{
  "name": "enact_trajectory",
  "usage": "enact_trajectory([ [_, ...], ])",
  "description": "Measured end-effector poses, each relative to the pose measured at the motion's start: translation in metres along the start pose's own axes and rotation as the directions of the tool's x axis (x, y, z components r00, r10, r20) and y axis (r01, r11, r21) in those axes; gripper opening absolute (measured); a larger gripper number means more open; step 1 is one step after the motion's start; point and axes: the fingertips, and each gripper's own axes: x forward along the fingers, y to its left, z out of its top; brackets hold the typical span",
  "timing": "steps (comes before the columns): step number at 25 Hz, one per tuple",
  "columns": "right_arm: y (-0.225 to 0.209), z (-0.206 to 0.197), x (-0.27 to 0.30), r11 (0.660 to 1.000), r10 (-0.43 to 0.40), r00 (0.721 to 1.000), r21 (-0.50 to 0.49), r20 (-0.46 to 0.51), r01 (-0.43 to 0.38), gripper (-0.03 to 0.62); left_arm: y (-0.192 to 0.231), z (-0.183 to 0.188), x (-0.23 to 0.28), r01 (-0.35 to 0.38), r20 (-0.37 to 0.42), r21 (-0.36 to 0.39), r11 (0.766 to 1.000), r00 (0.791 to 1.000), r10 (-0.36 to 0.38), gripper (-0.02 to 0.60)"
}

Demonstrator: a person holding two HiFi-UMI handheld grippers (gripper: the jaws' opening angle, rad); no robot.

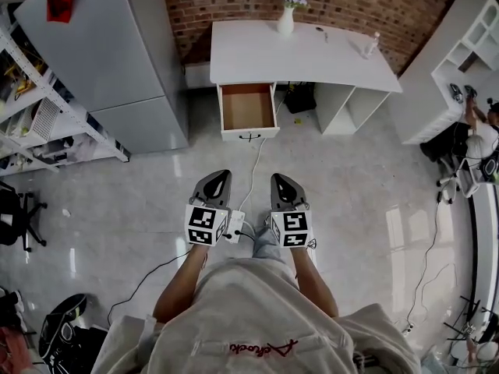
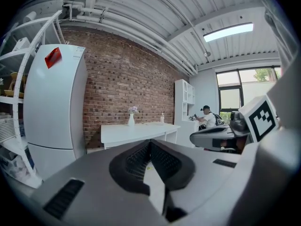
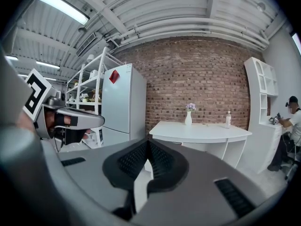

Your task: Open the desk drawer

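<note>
The white desk (image 1: 257,61) stands against the brick wall, and its drawer (image 1: 248,107) at the left side is pulled out, showing an empty wooden inside and a dark handle (image 1: 249,137) on the front. My left gripper (image 1: 219,178) and right gripper (image 1: 281,181) hover side by side over the floor, well short of the drawer. Both are shut with nothing between the jaws. The desk (image 2: 136,132) shows in the left gripper view beyond the shut left gripper (image 2: 150,145); the right gripper view shows the desk (image 3: 197,131) past the shut right gripper (image 3: 148,144).
A grey fridge (image 1: 109,53) stands left of the desk, with wire shelving (image 1: 47,115) further left. A vase (image 1: 286,18) and a bottle (image 1: 369,45) sit on the desk. A cable (image 1: 253,170) runs over the floor to a power strip. A person (image 1: 479,135) sits at the right.
</note>
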Motion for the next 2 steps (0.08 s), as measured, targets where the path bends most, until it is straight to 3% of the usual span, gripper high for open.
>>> enact_trajectory([
  [2, -0.0021, -0.002, -0.0002, 1.0, -0.003, 1.0, 0.002, -0.002, 0.003, 0.017, -0.0024, -0.0008, 0.0023, 0.006, 0.001, 0.002, 1.0, 1.0, -0.006, 0.011],
])
